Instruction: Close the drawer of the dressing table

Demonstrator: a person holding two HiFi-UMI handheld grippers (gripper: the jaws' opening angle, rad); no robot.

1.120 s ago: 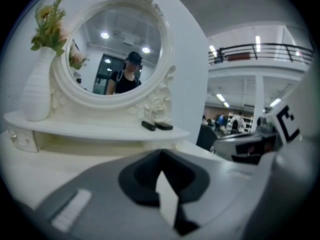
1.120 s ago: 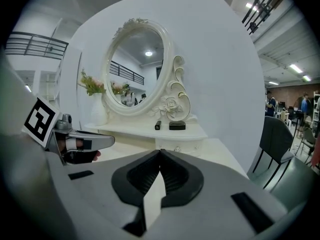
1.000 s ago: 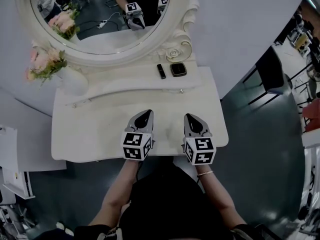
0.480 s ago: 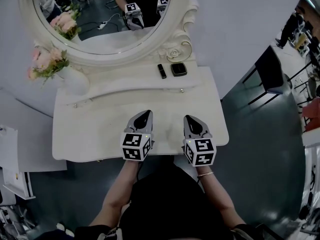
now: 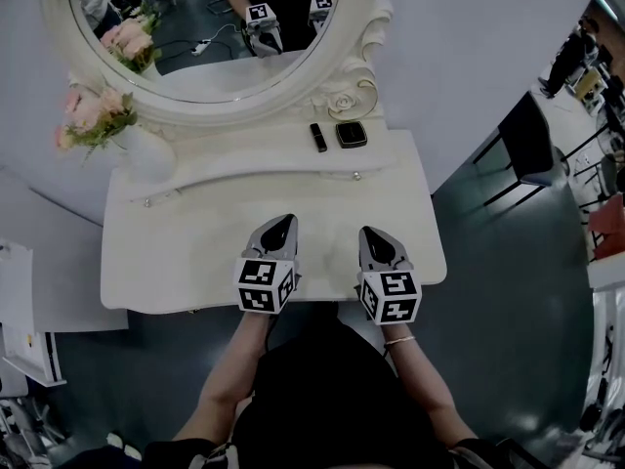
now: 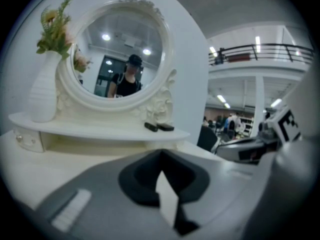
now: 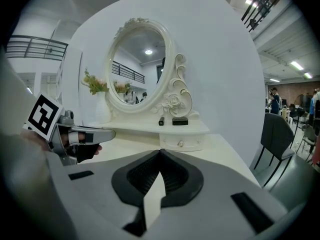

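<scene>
The white dressing table point(image 5: 195, 252) fills the middle of the head view. Under its raised shelf point(image 5: 264, 159) sit two small drawer fronts with knobs, one at the right point(image 5: 355, 175) point(image 7: 181, 144) and one at the left point(image 5: 146, 201) point(image 6: 20, 138); both look pushed in. My left gripper point(image 5: 285, 221) point(image 6: 161, 151) hovers over the tabletop near the front edge, its jaws shut with nothing between them. My right gripper point(image 5: 371, 231) point(image 7: 160, 151) is beside it to the right, also shut and empty. Both point toward the mirror and touch no drawer.
An oval mirror point(image 5: 205, 27) stands at the back. A white vase with pink flowers point(image 5: 137, 149) is at the shelf's left end. A black lipstick point(image 5: 317, 137) and a dark compact point(image 5: 351, 134) lie on the shelf's right part. A dark chair point(image 5: 532, 145) stands at the right.
</scene>
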